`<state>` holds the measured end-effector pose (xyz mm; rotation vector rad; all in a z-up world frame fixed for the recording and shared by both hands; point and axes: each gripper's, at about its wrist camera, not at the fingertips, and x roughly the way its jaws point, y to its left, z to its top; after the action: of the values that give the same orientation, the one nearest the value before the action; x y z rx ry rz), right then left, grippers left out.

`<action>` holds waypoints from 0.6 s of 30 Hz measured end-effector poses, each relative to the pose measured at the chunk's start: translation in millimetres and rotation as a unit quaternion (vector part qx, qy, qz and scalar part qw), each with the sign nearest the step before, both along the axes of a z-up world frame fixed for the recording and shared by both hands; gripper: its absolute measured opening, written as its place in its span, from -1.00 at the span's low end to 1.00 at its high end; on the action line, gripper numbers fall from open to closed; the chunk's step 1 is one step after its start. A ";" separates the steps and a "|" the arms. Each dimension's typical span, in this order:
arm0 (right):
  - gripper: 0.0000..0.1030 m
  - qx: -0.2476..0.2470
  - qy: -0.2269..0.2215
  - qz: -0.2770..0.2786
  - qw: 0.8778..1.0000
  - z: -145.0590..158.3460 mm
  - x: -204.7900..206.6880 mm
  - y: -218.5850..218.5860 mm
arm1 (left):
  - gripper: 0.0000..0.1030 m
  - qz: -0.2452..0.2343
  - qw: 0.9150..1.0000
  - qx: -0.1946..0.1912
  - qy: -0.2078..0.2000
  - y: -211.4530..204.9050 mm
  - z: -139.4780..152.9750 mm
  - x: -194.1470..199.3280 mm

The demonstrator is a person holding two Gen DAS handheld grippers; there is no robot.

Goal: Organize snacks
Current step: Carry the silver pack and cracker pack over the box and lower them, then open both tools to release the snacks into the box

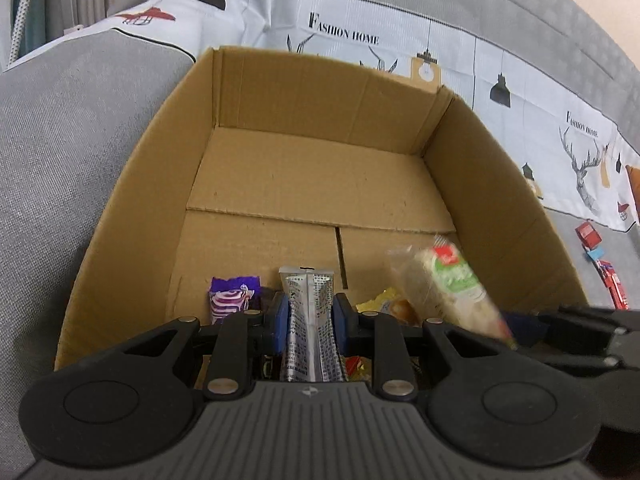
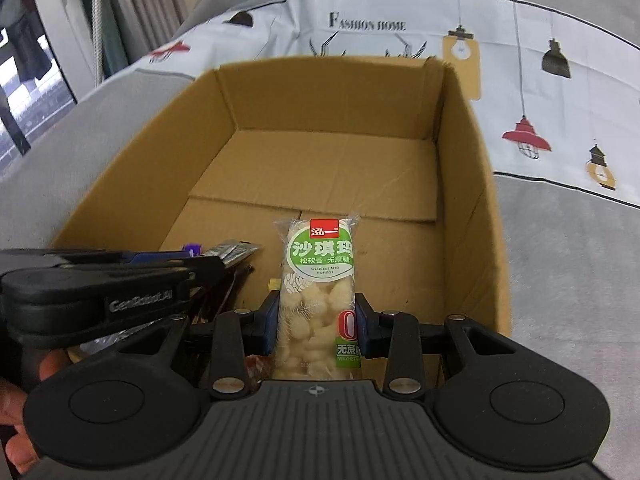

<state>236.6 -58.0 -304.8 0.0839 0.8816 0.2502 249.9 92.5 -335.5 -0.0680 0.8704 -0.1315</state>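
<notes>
The open brown cardboard box (image 1: 312, 168) sits on the grey fabric sofa (image 1: 60, 152), with the white printed cloth (image 1: 400, 28) behind it. Inside the box, at its near end, the purple-wrapped snack (image 1: 232, 298) lies left of the yellow-wrapped snack (image 1: 380, 304).

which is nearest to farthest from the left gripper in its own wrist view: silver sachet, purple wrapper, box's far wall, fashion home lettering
1. silver sachet: clamped between the left gripper fingers, centre.
2. purple wrapper: just left of the fingers, on the floor of the cardboard box.
3. far wall: at the box's back end.
4. Fashion Home lettering: on the printed cloth behind the box.
</notes>
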 end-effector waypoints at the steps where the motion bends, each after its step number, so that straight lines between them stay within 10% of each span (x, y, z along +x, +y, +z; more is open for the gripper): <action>1: -0.25 0.002 0.003 0.000 1.000 -2.0 1.2 0.8 | -0.51 -0.002 1.000 0.005 -0.002 -1.6 -0.1 -0.3; 7: -0.20 -0.003 -0.004 0.017 1.000 -4.9 -1.5 11.5 | -0.30 -0.018 0.999 0.049 -0.008 -10.3 4.0 -5.5; 8: 0.02 0.006 -0.006 0.023 1.000 -2.5 -3.3 11.1 | -0.13 -0.017 0.999 0.048 -0.004 -9.1 7.3 -6.0; 9: 0.65 0.014 -0.006 0.027 1.000 0.3 -4.5 8.9 | 0.46 -0.010 0.999 0.046 -0.002 -7.6 11.9 -7.2; 10: 0.77 0.043 -0.006 0.045 0.998 3.9 -6.9 7.0 | 0.75 -0.001 0.999 0.045 -0.004 -6.4 17.0 -9.3; 18: 0.99 0.077 -0.039 0.041 0.995 33.7 -35.3 -6.1 | 1.00 0.017 0.996 0.087 -0.011 -23.2 63.1 -41.8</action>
<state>201.3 -64.1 -271.1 0.1801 0.7880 0.3949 208.1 69.3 -272.4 0.0822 0.8551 -0.0241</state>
